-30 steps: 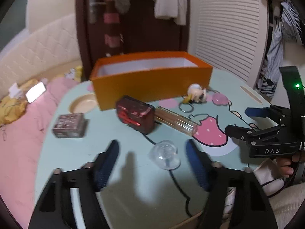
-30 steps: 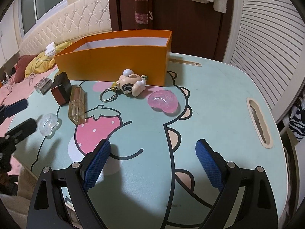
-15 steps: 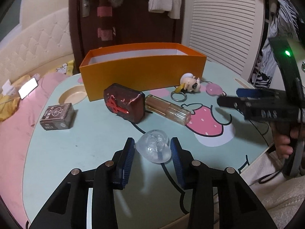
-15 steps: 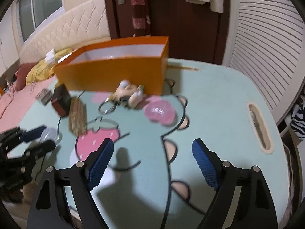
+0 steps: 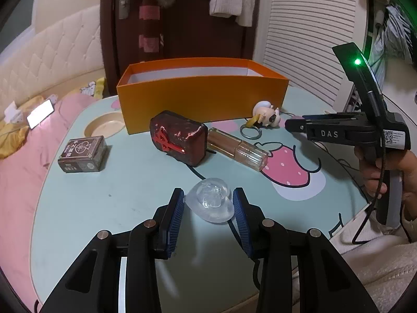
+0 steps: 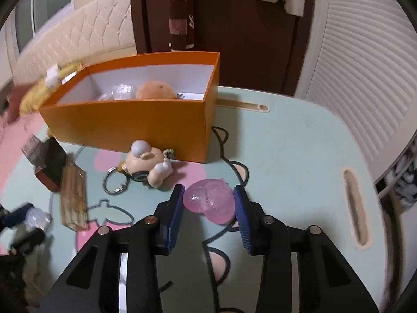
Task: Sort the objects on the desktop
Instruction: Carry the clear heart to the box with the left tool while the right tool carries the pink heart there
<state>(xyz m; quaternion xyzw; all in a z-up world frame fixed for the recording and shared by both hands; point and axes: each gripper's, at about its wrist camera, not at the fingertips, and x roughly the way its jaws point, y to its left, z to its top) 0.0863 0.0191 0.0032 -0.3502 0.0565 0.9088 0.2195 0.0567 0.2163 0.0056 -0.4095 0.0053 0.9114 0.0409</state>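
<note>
My left gripper (image 5: 208,203) is shut on a clear heart-shaped jelly piece (image 5: 211,199), held just above the table. My right gripper (image 6: 208,199) is shut on a pink heart-shaped jelly piece (image 6: 209,200) that rests on the table. The orange box (image 5: 203,96) stands at the back; in the right wrist view (image 6: 130,127) it holds an orange plush and a clear item. On the table lie a dark red block (image 5: 179,137), a gold clear tube (image 5: 238,150), a figurine keychain (image 6: 148,165) and a card deck (image 5: 83,154).
The round table (image 6: 286,156) has a cartoon strawberry print, a round recess (image 5: 104,127) at the back left and a slot (image 6: 355,207) on the right. A pink bed (image 5: 15,177) with a phone (image 5: 40,113) lies left. A door stands behind.
My left gripper closed on the clear heart and raised it slightly. My right gripper moved forward over the table and closed on the pink heart.
</note>
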